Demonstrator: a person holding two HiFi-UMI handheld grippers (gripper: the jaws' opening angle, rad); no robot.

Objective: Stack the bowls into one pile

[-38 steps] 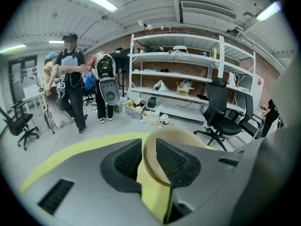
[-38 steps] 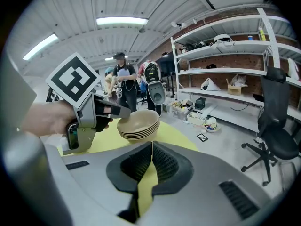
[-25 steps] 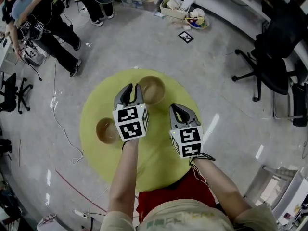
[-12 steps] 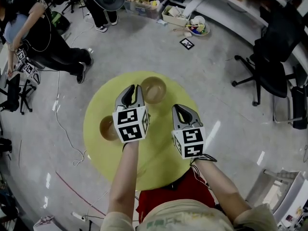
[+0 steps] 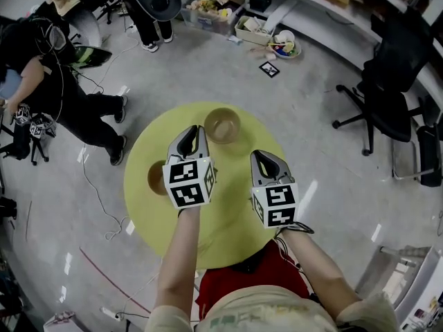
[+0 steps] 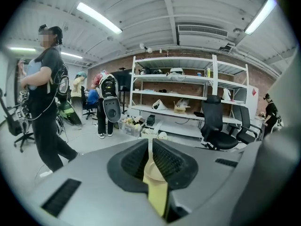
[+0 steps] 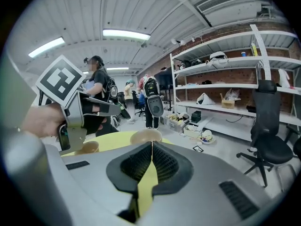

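Observation:
Two tan bowls stand apart on a round yellow table (image 5: 228, 220). The larger bowl (image 5: 222, 124) (image 7: 146, 136) sits near the far edge; a sliver of it (image 6: 154, 173) shows between the left jaws. The smaller bowl (image 5: 157, 178) (image 7: 87, 147) sits at the left edge, partly hidden by the left marker cube. My left gripper (image 5: 194, 132) hovers just left of the larger bowl, jaws shut and empty. My right gripper (image 5: 261, 156) hangs over the table's right half, also shut with nothing held. The left gripper (image 7: 70, 109) appears at the left of the right gripper view.
A person (image 5: 55, 88) stands on the floor left of the table, another (image 5: 149, 5) further back. A black office chair (image 5: 387, 81) is at the right. Boxes and a dish of items (image 5: 284, 43) lie by the white shelving at the back.
The view has drifted a little; the table and bowls sit slightly right of before. The person at the left has walked nearer the table. Both grippers keep their pose.

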